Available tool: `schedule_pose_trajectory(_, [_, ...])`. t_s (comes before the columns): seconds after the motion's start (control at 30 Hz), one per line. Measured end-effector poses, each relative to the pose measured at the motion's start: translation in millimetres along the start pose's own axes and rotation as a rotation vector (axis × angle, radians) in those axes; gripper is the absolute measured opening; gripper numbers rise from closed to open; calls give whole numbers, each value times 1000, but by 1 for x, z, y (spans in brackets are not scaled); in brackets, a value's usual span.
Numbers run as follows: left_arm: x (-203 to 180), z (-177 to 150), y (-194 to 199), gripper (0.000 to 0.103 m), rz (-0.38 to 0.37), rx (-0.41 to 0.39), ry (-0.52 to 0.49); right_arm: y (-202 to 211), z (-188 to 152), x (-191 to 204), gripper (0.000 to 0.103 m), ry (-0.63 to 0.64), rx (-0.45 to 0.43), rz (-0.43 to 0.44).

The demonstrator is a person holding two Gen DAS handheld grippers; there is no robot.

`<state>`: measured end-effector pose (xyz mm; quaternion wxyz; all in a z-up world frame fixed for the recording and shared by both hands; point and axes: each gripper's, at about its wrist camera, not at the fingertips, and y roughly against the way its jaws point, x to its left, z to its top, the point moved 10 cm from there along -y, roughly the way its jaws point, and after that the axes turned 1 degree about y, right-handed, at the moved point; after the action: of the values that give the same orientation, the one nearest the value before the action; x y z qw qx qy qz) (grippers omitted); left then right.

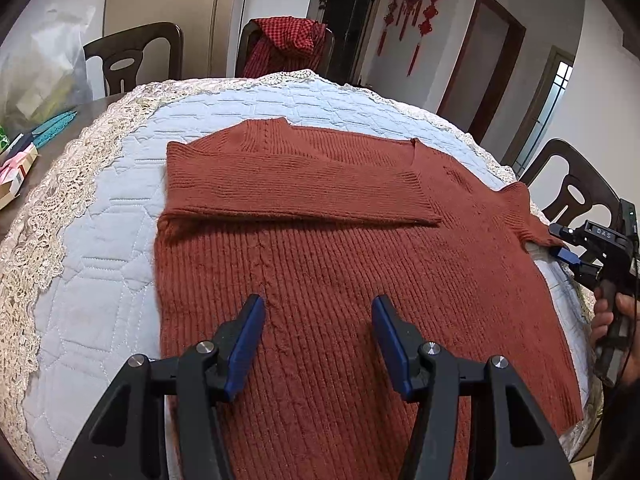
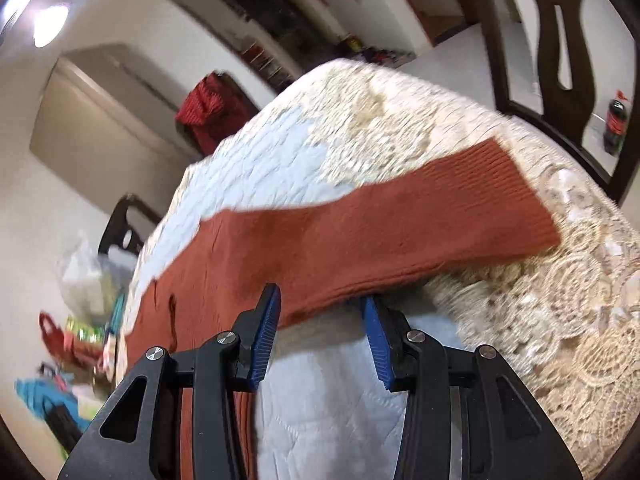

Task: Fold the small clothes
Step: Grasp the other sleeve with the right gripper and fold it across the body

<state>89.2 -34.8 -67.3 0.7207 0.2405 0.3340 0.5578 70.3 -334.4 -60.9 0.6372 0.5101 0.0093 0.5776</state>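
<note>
A rust-red knit sweater (image 1: 340, 272) lies flat on the quilted pale-blue table cover (image 1: 104, 248). Its left sleeve (image 1: 288, 184) is folded across the chest. My left gripper (image 1: 318, 320) is open and hovers just above the sweater's body. My right gripper (image 2: 318, 312) is open, its jaws standing either side of the lower edge of the right sleeve (image 2: 400, 224), which lies stretched out over the lace border. In the left wrist view the right gripper (image 1: 562, 250) sits at the sleeve's cuff at the table's right edge.
Dark wooden chairs (image 1: 132, 56) stand around the table; one (image 1: 288, 46) carries a red checked cloth. Boxes and bags (image 1: 16, 168) lie on the bare table at the left. A lace border (image 2: 560, 300) rims the cover. A bottle (image 2: 616, 128) stands on the floor.
</note>
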Motion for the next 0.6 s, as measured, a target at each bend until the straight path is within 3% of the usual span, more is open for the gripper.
schedule_pose_trajectory(0.17, [0,0,0,59,-13,0,7,-3,17,-13,41,-55,-40,-22])
schedule_pose_trajectory(0.2, [0,0,0,59,-15,-1,9,-4,22,-13,33,-46,-44,-35])
schedule_pose_trajectory(0.23, [-1,0,0,59,-18,-3,11,-4,25,-11,18,-28,-47,-46])
schedule_pose_trajectory(0.27, [-1,0,0,59,-22,-4,15,-3,28,-7,14,-7,-51,-48])
schedule_pose_trajectory(0.47, [1,0,1,59,-39,-7,33,12,47,65,12,184,-95,27])
schedule_pose_trajectory(0.6, [2,1,2,59,-47,-8,40,13,36,145,12,352,-83,132])
